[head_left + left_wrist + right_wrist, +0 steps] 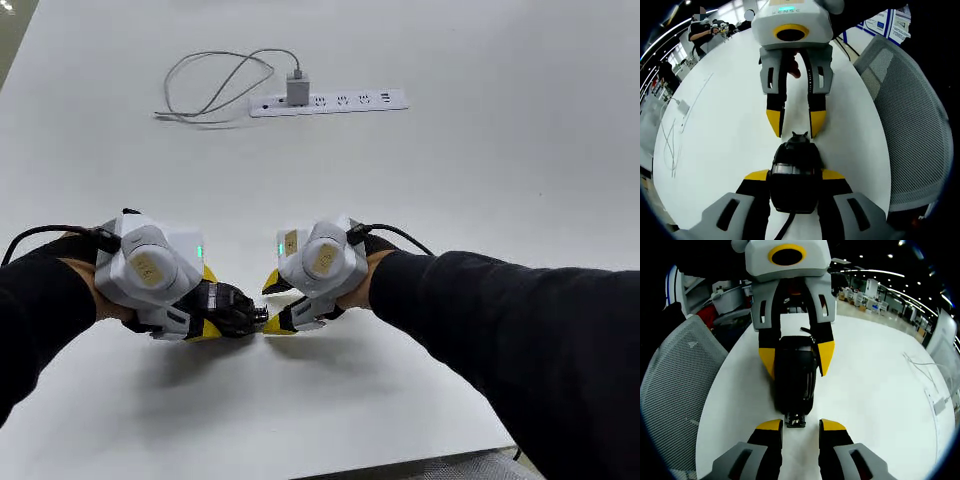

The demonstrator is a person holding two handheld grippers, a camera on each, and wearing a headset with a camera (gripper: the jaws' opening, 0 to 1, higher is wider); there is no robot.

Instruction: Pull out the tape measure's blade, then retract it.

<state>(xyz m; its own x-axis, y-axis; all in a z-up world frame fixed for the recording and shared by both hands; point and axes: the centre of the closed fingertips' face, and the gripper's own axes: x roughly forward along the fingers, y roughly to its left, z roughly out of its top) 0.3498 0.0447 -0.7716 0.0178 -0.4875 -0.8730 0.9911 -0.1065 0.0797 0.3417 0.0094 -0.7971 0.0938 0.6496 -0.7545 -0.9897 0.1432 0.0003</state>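
A black tape measure sits just above the white table, with my left gripper shut on its case. In the left gripper view the case fills the space between my yellow-tipped jaws. My right gripper faces it from the right and is open. The metal blade hook pokes from the case and lies between my right gripper's tips, with a gap on each side. The same hook shows between the right gripper's tips. No blade length is drawn out.
A white power strip with a plugged charger and a looped grey cable lies at the far side of the table. A grey mesh chair stands off the table's near edge, close below both arms.
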